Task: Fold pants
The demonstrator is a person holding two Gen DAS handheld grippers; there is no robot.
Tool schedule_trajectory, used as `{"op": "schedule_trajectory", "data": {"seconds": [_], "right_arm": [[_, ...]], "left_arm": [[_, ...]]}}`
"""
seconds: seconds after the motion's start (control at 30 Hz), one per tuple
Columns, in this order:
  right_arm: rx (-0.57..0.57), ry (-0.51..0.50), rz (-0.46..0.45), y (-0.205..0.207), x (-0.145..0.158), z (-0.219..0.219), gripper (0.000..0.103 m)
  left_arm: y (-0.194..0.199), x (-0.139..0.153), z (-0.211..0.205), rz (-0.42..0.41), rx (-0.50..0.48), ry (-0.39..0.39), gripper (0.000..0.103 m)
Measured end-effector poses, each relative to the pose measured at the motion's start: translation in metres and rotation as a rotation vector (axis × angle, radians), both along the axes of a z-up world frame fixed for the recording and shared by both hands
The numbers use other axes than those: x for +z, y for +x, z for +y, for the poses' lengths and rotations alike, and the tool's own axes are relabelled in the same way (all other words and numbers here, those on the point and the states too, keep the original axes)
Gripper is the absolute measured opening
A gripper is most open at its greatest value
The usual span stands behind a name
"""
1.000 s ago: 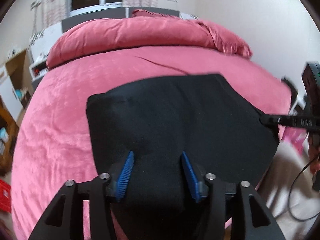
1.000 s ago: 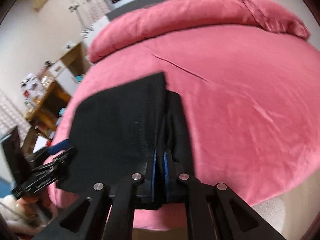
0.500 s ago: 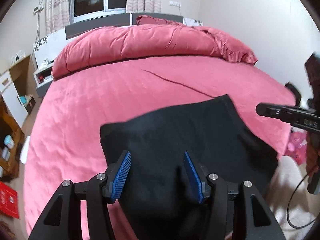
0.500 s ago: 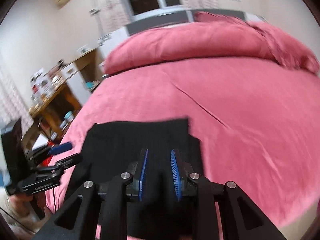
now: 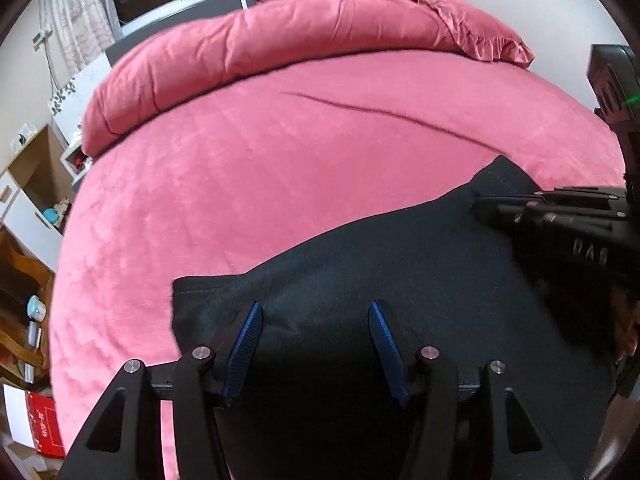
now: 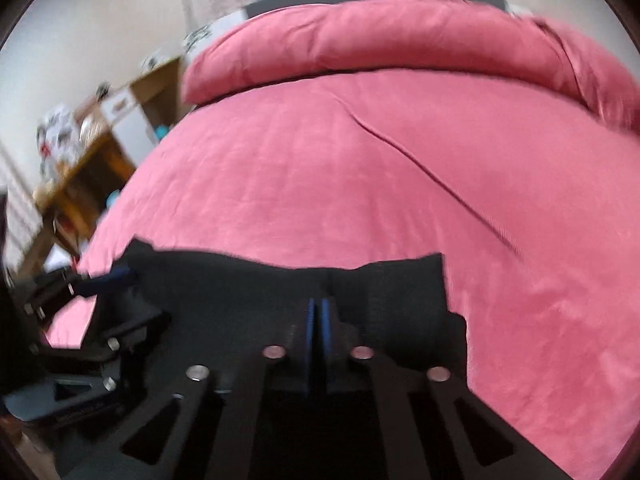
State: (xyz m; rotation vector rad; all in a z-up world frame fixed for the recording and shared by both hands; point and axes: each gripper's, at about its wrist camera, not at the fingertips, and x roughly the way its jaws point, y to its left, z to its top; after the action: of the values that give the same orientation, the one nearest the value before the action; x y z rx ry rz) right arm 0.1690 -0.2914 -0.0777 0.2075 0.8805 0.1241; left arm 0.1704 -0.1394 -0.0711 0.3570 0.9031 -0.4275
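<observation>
Here, black pants [image 5: 400, 264] lie folded at the near edge of a pink bed [image 5: 280, 152], directly under and ahead of both handheld grippers. The left gripper [image 5: 316, 344] hovers over the dark cloth with its blue-padded fingers [image 5: 244, 344] set wide and still spreading; fabric fills the gap below them, yet neither pad presses on it. Just beyond the left jaw's tip, the pants' near corner meets the pink cover. Off to the right of those jaws, the right gripper [image 5: 520, 208] reaches in at the cloth's far corner.

In the right wrist view, which is blurred, the right gripper [image 6: 318, 312] has its two blue pads [image 6: 310, 332] drawn together with only a dark sliver between them. Whether a fold of cloth is pinched there cannot be told, since black fabric [image 6: 280, 292] surrounds the tips on every side. The pants' far hem runs just ahead of the closed jaws, with a small raised corner to their right. The left gripper [image 6: 104, 280] shows at the left edge of that view. A rolled pink duvet [image 5: 300, 36] lies well beyond both pairs of jaws, across the head of the bed.
</observation>
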Motion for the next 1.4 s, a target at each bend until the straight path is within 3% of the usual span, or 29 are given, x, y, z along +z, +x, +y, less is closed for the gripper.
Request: {"op": "schedule_trajectory", "data": {"seconds": [0.13, 0.33, 0.4, 0.5, 0.57, 0.63, 0.77, 0.8, 0.93, 1.03, 1.13, 1.23, 1.3, 1.37, 1.4], "right_arm": [[-0.015, 0.045, -0.032, 0.005, -0.01, -0.003, 0.0], [-0.009, 0.07, -0.065, -0.009, 0.003, -0.004, 0.0], [-0.004, 0.1, -0.099, -0.025, 0.02, -0.004, 0.006], [0.043, 0.065, -0.136, -0.06, 0.04, 0.003, 0.01], [0.093, 0.039, -0.131, -0.081, 0.046, 0.01, 0.01], [0.141, 0.008, -0.102, -0.104, 0.044, 0.018, 0.01], [0.11, -0.078, 0.014, -0.13, 0.025, 0.016, 0.01], [0.086, -0.103, 0.036, -0.131, 0.019, 0.009, 0.0], [0.043, -0.006, 0.086, -0.127, 0.009, -0.011, 0.0], [0.051, -0.054, 0.074, -0.129, 0.011, -0.002, 0.0], [0.038, -0.014, 0.054, -0.133, 0.017, -0.004, 0.0], [0.022, 0.04, -0.009, -0.145, 0.027, -0.009, 0.015], [0.012, 0.013, -0.053, -0.148, 0.035, -0.008, 0.05], [-0.015, -0.005, -0.1, -0.15, 0.043, -0.009, 0.067], [-0.023, 0.006, -0.106, -0.149, 0.044, -0.011, 0.069]], "left_arm": [[0.013, -0.006, 0.004, 0.026, 0.02, -0.053, 0.059], [-0.017, 0.005, 0.011, -0.089, 0.011, -0.042, 0.059], [-0.033, 0.014, 0.017, -0.095, 0.021, -0.054, 0.059], [-0.065, 0.026, 0.033, -0.1, -0.015, -0.139, 0.059], [-0.088, 0.029, 0.044, -0.069, -0.047, -0.225, 0.059], [-0.104, 0.025, 0.05, -0.047, -0.059, -0.262, 0.059], [-0.127, 0.014, 0.042, -0.119, -0.096, -0.164, 0.059], [-0.132, 0.009, 0.037, -0.126, -0.123, -0.13, 0.059], [-0.147, 0.0, 0.029, -0.163, -0.154, -0.071, 0.059], [-0.15, 0.004, 0.035, -0.135, -0.15, -0.105, 0.059], [-0.154, 0.014, 0.056, -0.126, -0.104, -0.188, 0.06], [-0.149, 0.021, 0.077, -0.126, -0.013, -0.253, 0.061], [-0.143, 0.025, 0.093, -0.125, 0.062, -0.291, 0.062], [-0.131, 0.025, 0.11, -0.081, 0.134, -0.355, 0.064], [-0.126, 0.023, 0.116, -0.063, 0.159, -0.383, 0.064]]}}
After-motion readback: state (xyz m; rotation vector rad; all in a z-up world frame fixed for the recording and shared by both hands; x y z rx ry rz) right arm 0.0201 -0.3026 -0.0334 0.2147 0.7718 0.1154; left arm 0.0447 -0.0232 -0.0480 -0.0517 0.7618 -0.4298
